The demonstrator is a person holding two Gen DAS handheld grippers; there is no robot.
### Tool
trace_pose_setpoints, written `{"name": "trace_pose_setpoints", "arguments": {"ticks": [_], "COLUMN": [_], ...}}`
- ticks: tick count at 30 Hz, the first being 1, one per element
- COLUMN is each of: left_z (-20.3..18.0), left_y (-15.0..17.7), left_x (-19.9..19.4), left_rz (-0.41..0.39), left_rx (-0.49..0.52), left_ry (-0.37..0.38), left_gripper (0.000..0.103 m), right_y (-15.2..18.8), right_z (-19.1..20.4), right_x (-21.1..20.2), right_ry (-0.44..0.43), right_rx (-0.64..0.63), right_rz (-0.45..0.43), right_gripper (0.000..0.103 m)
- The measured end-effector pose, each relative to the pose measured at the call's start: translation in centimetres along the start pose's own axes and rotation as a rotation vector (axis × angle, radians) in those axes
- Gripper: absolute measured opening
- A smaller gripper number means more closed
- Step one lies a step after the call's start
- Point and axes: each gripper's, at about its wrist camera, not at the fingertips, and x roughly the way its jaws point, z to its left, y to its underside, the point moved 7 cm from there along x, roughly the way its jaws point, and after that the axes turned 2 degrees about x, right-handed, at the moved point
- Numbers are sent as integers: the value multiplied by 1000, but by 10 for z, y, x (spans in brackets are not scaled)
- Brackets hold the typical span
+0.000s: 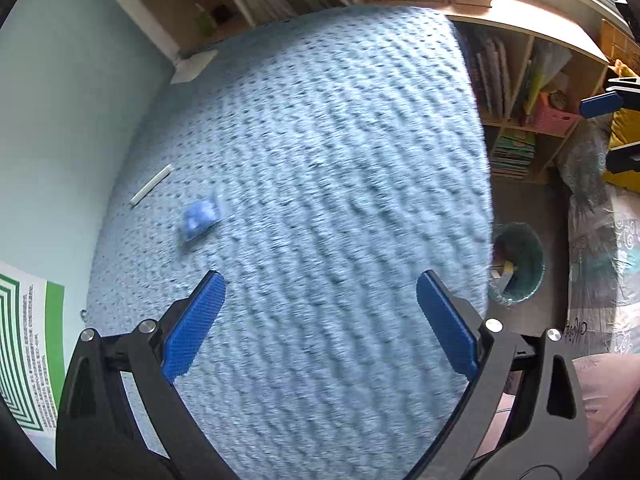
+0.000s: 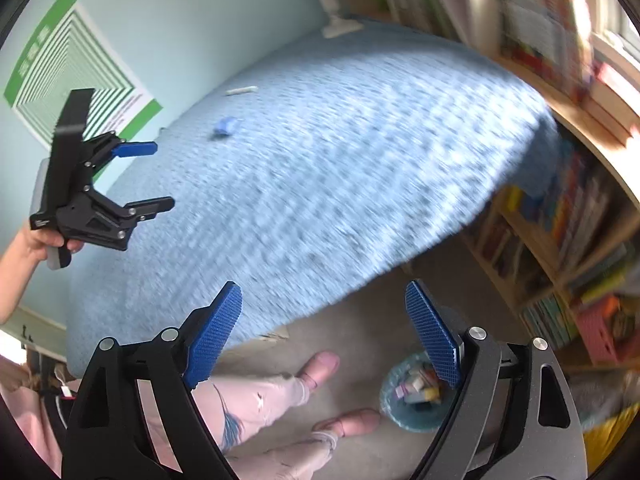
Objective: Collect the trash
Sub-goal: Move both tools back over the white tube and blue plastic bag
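L tongs [image 1: 320, 320] wide apart, empty; R tongs [image 2: 324, 336] same. Next: blue wrapper [image 1: 200, 218] at 10 o'clock on bedspread [image 1: 340, 160], white stick [image 1: 151, 185] beyond. Slow down, straddle wrapper, pinch w/o snagging fabric, carry to bin [image 1: 520, 264] at 3 o'clock.

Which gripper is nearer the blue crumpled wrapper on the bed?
Left. The left gripper hangs over the bed near the blue wrapper; the right gripper hangs off the bed's edge.

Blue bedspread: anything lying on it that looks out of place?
Yes. A crumpled blue wrapper and a white stick lie loose near the wall-side edge of the bedspread, apart from each other: stray litter.
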Motion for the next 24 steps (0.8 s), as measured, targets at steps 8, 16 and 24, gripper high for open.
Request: {"name": "trace_pose_setpoints", "arguments": {"ticks": [8,16,24], "left_z": [112,185,236], "left_y": [30,34,13], "left_x": [25,64,122], "left_rz": [37,57,55], "left_rx": [-23,2,85], "left_ry": [-53,-19,16], "left_gripper": [96,96,96], "right_y": [-80,-135,-177], "right_z": [85,147,175], "right_x": [66,127,189], "right_ry": [-56,-60,-63], "right_rx": [-115,-154,-152], "right_rz": [40,68,110], "right_gripper": [85,87,87]}}
